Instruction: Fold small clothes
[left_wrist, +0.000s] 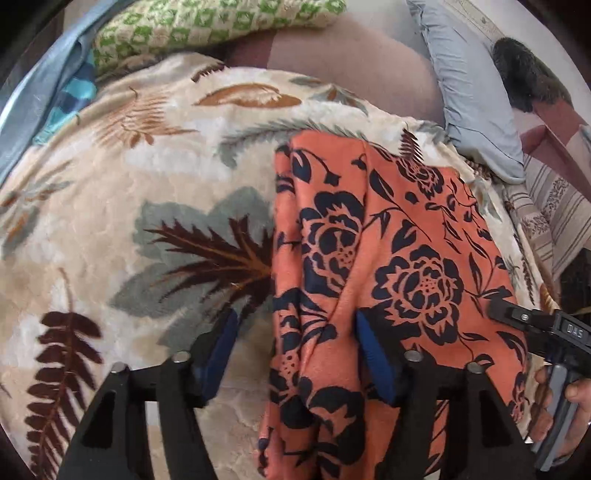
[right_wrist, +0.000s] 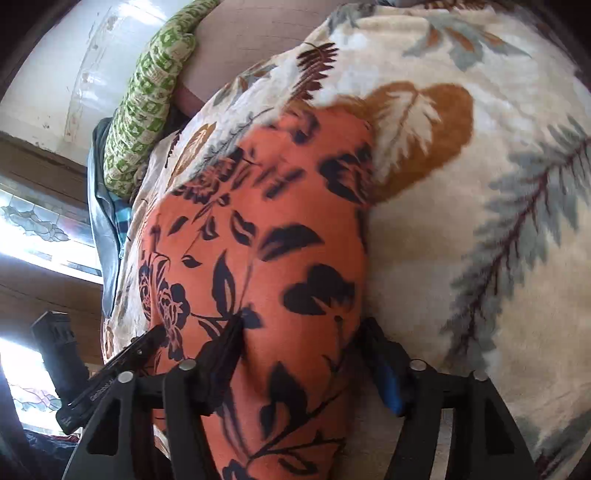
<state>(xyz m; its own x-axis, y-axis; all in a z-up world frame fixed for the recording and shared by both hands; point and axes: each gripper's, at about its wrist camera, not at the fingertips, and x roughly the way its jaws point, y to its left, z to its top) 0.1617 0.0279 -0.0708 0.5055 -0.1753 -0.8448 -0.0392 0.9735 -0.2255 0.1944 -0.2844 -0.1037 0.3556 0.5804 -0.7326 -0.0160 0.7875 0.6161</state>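
An orange garment with a dark floral print (left_wrist: 384, 236) lies folded lengthwise on a cream leaf-patterned blanket (left_wrist: 129, 177). My left gripper (left_wrist: 295, 350) is open, its jaws astride the garment's left edge near the near end, one finger on the blanket and one on the cloth. My right gripper (right_wrist: 301, 350) is open too, its jaws astride the garment's (right_wrist: 258, 229) right edge; the cloth bulges between them. The right gripper's tip also shows in the left wrist view (left_wrist: 532, 325), at the garment's right edge.
A green checked cushion (left_wrist: 207, 26) lies at the far edge of the blanket. A grey-blue pillow (left_wrist: 476, 107) and a striped cloth (left_wrist: 554, 206) lie at the right. A window (right_wrist: 33, 229) and wall stand beyond the bed's left side.
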